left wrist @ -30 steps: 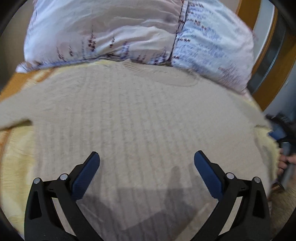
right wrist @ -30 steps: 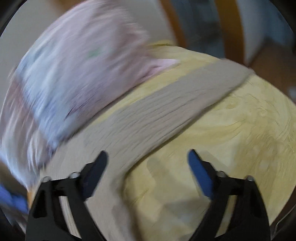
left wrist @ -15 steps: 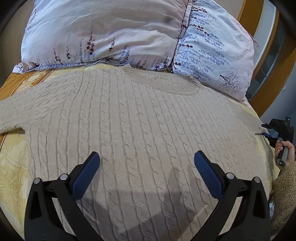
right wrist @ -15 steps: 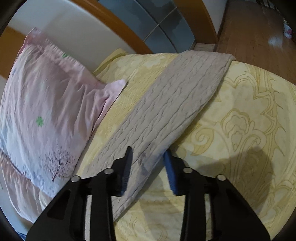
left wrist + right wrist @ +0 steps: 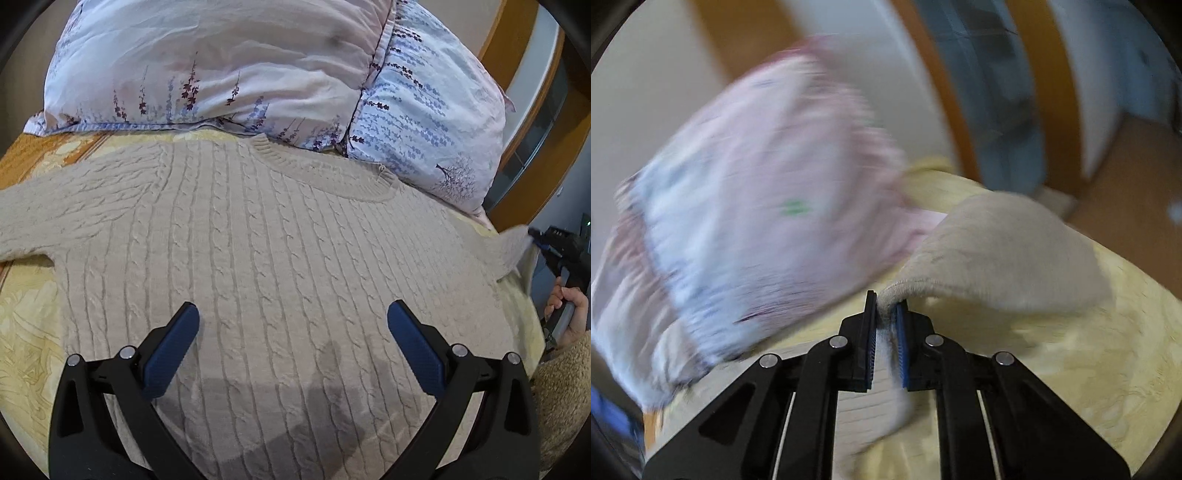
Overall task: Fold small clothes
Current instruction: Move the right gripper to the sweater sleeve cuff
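A beige cable-knit sweater (image 5: 280, 258) lies flat, front up, on a yellow bedspread (image 5: 26, 325), its collar toward the pillows. My left gripper (image 5: 291, 325) hovers open and empty over the sweater's lower body. My right gripper (image 5: 886, 314) is shut on the sweater's right sleeve (image 5: 997, 254) and holds it lifted off the bed; that view is motion-blurred. In the left wrist view the right gripper (image 5: 561, 251) shows at the far right edge, with the raised sleeve (image 5: 513, 251) beside it.
Two floral pillows (image 5: 229, 70) lie along the head of the bed; one (image 5: 757, 206) fills the left of the right wrist view. A wooden bed frame (image 5: 517, 40) and a wooden floor (image 5: 1126, 173) lie to the right. The person's hand (image 5: 569, 314) grips the right handle.
My right gripper closed on the sleeve and lifted it, swinging toward the pillow. The sleeve's edge has risen off the bed at the right. My left gripper has stayed open over the sweater.
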`<state>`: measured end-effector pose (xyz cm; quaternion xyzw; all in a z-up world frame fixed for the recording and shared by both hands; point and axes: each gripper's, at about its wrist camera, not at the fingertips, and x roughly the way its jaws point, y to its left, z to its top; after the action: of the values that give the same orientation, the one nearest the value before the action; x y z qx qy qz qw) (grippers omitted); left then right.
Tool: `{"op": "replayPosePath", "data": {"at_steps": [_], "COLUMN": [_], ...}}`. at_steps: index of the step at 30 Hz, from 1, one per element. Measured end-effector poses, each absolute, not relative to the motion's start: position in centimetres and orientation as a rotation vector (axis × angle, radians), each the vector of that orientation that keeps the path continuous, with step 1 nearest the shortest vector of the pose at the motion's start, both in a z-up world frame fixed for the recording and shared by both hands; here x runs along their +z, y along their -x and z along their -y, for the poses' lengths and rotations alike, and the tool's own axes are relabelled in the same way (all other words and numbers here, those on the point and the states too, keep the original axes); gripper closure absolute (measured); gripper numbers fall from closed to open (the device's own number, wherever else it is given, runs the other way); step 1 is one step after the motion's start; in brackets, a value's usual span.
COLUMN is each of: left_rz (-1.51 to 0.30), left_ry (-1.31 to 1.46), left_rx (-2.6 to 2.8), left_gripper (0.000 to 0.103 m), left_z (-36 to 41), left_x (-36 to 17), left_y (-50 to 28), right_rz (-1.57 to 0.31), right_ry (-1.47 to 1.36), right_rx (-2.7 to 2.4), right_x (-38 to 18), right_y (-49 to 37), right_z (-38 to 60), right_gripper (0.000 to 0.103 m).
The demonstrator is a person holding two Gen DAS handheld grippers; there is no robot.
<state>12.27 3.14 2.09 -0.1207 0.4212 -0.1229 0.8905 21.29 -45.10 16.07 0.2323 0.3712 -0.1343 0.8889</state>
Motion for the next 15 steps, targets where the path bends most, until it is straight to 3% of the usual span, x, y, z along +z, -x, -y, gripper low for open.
{"op": "replayPosePath", "data": {"at_steps": [5,15], "left_rz": [-0.886,-0.830], "left_ry": [0.316,0.294], "left_rx": [-0.298,-0.295], "left_gripper": [0.002,0.002], "left_z": [-3.8,-5.1], "left_x": [2.0,3.6], "left_y": [-12.1,-11.4], "right_rz": [-0.806,-1.117], "right_ry": [-0.440,-0.382], "right_rx": [-0.031,0.186], "right_x": [16.4,7.9], "right_y": [-22.3,-22.6], "right_z": [37.1,26.2], "right_gripper": [0.093,0.091]}}
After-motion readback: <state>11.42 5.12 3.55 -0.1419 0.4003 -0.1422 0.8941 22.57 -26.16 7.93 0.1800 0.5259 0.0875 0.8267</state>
